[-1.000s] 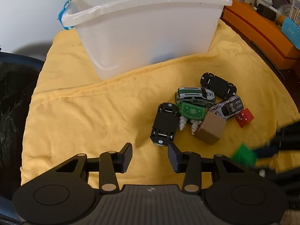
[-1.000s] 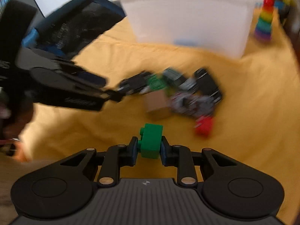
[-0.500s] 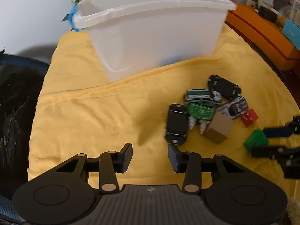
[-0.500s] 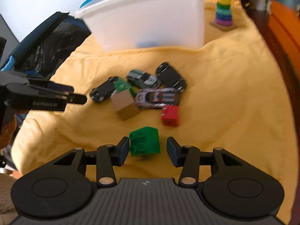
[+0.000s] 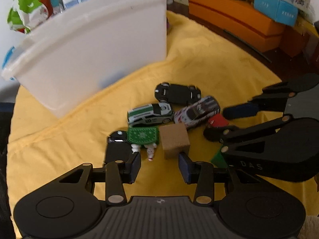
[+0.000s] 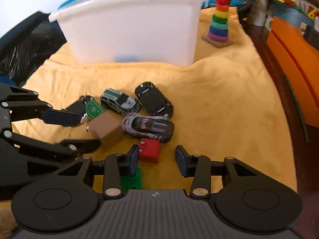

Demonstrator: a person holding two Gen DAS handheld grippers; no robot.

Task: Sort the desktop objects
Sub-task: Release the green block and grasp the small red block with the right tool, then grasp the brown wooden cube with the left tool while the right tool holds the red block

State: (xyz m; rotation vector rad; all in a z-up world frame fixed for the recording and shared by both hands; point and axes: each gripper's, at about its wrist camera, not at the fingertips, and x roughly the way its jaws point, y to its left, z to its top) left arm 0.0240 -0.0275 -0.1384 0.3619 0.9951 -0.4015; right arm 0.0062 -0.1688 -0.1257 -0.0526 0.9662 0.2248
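The left gripper (image 5: 159,166) hangs over the yellow cloth (image 5: 59,139) with jaws moderately apart and empty, the brown cube (image 5: 174,140) just ahead of them; the right gripper (image 6: 156,160) has jaws closing, the red block (image 6: 149,150) at their tips, untouched on its right side; the green brick (image 6: 132,180) lies beneath its left finger; toy cars (image 6: 147,126) cluster before the white bin (image 6: 129,29).

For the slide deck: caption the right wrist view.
Right tool, jaws closing on nothing, hovers by a red plastic block beside toy cars on yellow cloth.
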